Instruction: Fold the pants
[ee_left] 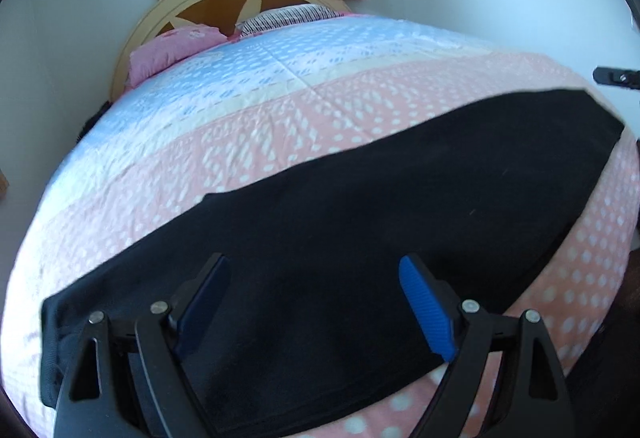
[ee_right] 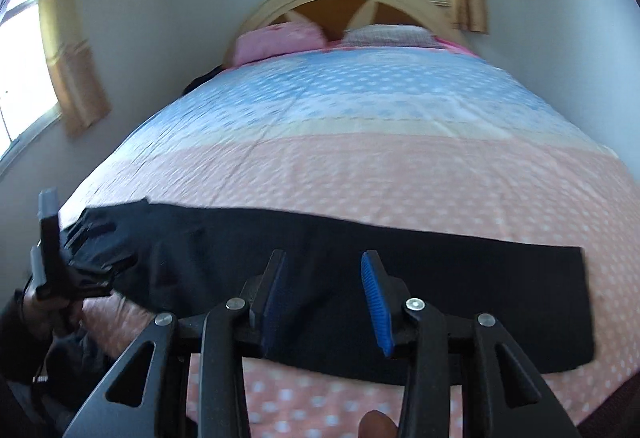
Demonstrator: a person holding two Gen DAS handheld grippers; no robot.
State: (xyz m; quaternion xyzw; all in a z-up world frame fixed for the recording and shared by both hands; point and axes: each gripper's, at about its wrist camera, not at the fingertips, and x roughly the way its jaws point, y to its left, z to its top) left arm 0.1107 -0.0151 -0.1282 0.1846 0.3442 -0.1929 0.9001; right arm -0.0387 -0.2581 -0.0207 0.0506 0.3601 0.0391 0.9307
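Black pants [ee_left: 360, 217] lie flat — beneath both open tongs.

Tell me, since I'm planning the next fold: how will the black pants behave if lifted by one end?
The black pants will likely drape limply: they lie flat along the bedspread, and their left end is already bunched into soft wrinkles. They look thin, so probably light. Lifted by one end, the rest may drag.
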